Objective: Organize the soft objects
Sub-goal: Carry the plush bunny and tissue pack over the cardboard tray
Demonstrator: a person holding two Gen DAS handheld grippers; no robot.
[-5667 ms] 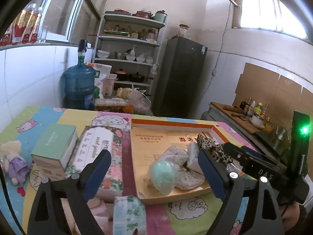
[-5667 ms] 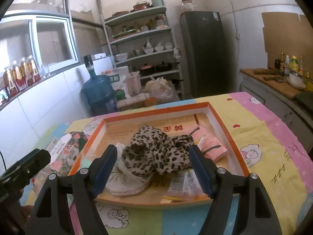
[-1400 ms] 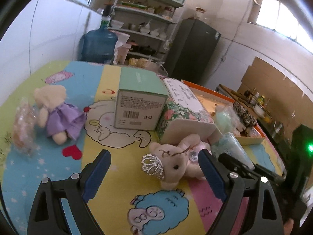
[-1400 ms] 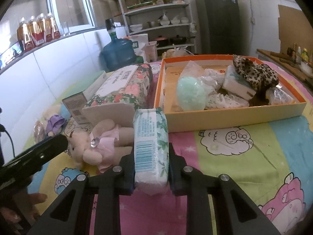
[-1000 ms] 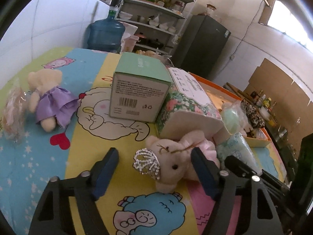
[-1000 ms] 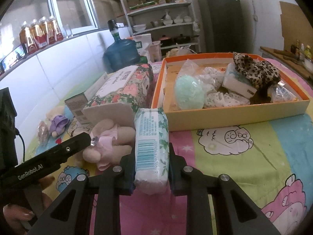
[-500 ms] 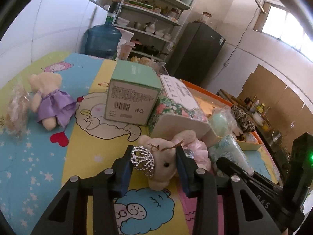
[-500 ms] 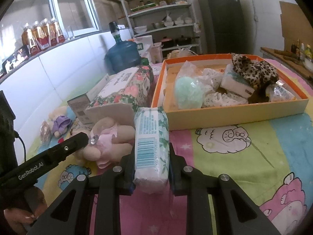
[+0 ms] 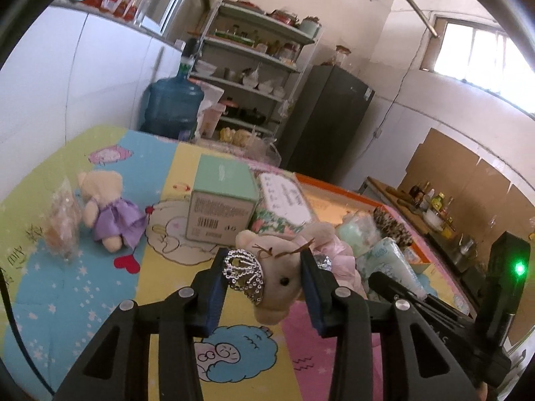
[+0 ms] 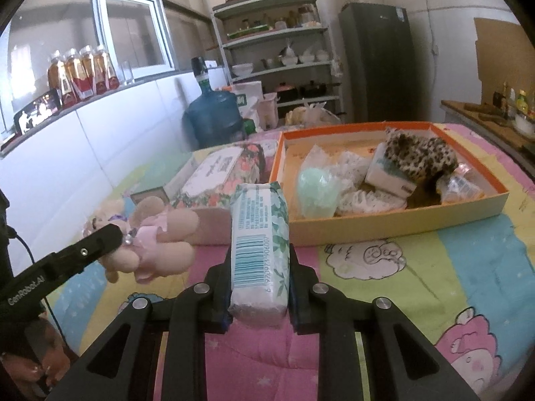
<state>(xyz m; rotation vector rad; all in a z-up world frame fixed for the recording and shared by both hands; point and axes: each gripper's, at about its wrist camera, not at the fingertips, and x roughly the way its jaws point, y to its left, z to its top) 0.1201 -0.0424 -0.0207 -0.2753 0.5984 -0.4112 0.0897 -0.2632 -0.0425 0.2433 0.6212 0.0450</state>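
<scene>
My left gripper [image 9: 264, 284] is shut on the head of a beige teddy bear in a pink dress with a silver crown [image 9: 277, 274], held above the patterned table cover; the bear also shows in the right wrist view [image 10: 157, 237]. My right gripper [image 10: 259, 287] is shut on a green-and-white tissue pack [image 10: 260, 234], upright between the fingers. The orange-rimmed tray [image 10: 394, 220] lies ahead to the right, holding a mint ball [image 10: 316, 190], white lace cloths, a tissue pack and a leopard-print cloth [image 10: 418, 155].
A floral tissue box [image 10: 217, 173] and a green-topped carton [image 9: 220, 193] stand left of the tray. A bear in a purple dress [image 9: 107, 207] and a clear bag [image 9: 62, 224] lie at far left. A water jug [image 9: 174, 107], shelves and a fridge stand behind.
My left gripper closed on the pink-dressed bear's head and lifted it off the table. My right gripper keeps its hold on the tissue pack and has risen slightly.
</scene>
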